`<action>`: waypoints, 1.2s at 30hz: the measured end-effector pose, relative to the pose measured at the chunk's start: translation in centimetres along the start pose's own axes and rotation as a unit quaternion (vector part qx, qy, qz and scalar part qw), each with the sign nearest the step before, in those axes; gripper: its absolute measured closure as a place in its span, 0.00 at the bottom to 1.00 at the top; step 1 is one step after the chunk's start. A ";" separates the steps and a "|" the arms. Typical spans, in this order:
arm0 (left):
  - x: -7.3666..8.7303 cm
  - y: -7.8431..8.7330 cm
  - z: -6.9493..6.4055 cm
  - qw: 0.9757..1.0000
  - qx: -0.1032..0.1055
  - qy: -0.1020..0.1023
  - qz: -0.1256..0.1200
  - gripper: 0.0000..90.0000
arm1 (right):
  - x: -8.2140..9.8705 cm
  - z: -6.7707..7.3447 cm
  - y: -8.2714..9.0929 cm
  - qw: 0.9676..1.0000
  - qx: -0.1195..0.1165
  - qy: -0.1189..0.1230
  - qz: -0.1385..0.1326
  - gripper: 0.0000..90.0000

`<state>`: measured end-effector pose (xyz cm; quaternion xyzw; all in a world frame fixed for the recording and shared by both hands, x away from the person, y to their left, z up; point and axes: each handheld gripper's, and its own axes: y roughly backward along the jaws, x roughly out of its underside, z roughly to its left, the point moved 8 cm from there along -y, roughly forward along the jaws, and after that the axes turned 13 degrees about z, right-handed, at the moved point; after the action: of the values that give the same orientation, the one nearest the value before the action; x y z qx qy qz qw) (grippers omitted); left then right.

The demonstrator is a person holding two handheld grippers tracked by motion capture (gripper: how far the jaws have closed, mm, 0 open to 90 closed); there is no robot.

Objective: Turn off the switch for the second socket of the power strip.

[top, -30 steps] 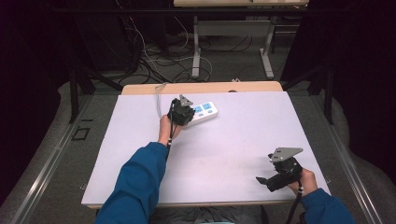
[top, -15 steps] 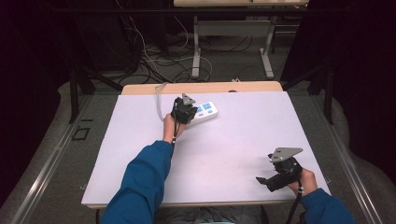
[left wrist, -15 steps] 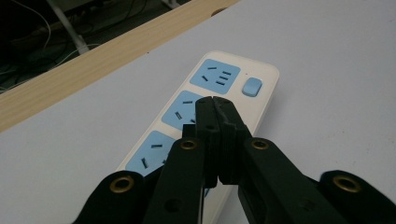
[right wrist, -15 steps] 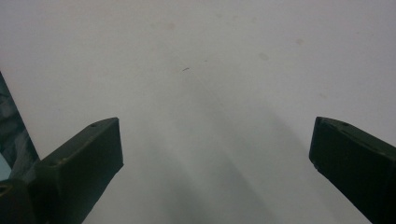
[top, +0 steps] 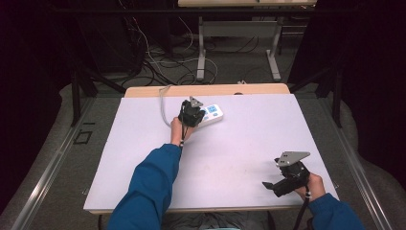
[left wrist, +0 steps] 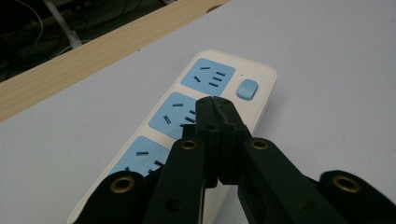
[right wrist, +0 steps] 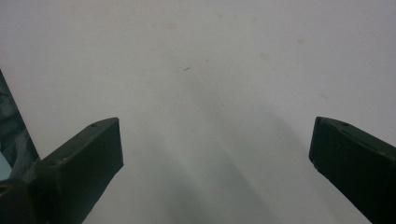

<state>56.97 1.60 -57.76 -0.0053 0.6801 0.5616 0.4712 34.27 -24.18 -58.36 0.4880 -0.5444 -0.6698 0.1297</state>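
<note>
A white power strip (top: 210,115) with blue socket faces lies near the table's far edge, left of centre. In the left gripper view the power strip (left wrist: 259,77) shows three blue sockets and a blue switch (left wrist: 247,89) at its end. My left gripper (top: 191,114) hovers right over the strip, its jaws shut together with nothing between them; the tips (left wrist: 213,103) sit above the middle socket. My right gripper (top: 282,183) rests low at the table's near right corner, jaws wide open over bare white surface (right wrist: 210,93).
The white tabletop (top: 249,139) has a wooden strip (top: 206,90) along its far edge. The strip's pale cable (top: 163,103) runs off the far left. Beyond the table stand desk legs and loose cables on the floor (top: 158,62).
The left gripper has shifted slightly forward over the power strip. The right gripper has stayed in place.
</note>
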 end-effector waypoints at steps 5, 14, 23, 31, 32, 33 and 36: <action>0.0 -0.3 0.0 1.000 0.003 0.006 -0.002 1.00 | 0.0 0.0 0.0 1.000 -0.003 0.001 0.001 0.03; 0.1 -0.6 -0.2 1.000 0.004 0.003 0.005 1.00 | 0.0 -0.1 0.0 1.000 0.002 0.002 0.000 0.03; 0.2 -1.2 -0.3 1.000 0.005 0.006 0.009 1.00 | 0.1 0.0 0.0 1.000 -0.002 0.001 0.007 0.03; 0.3 -1.8 -0.5 1.000 0.006 0.008 0.012 1.00 | 0.1 0.1 0.0 1.000 -0.003 0.000 0.008 0.03; 0.2 -1.8 -0.5 1.000 0.005 0.007 0.011 1.00 | 0.1 0.1 -0.1 1.000 -0.007 0.003 0.008 0.03; 0.3 -1.8 -0.6 1.000 0.003 0.007 0.015 1.00 | 0.1 0.0 -0.1 1.000 -0.006 0.007 0.007 0.03; 0.3 -1.9 -0.5 1.000 0.009 0.013 0.007 1.00 | 0.1 0.1 -0.1 1.000 -0.006 0.005 0.007 0.03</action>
<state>57.51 0.68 -59.38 -0.0035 0.6915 0.5586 0.4580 34.22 -24.15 -58.49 0.4866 -0.5431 -0.6698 0.1400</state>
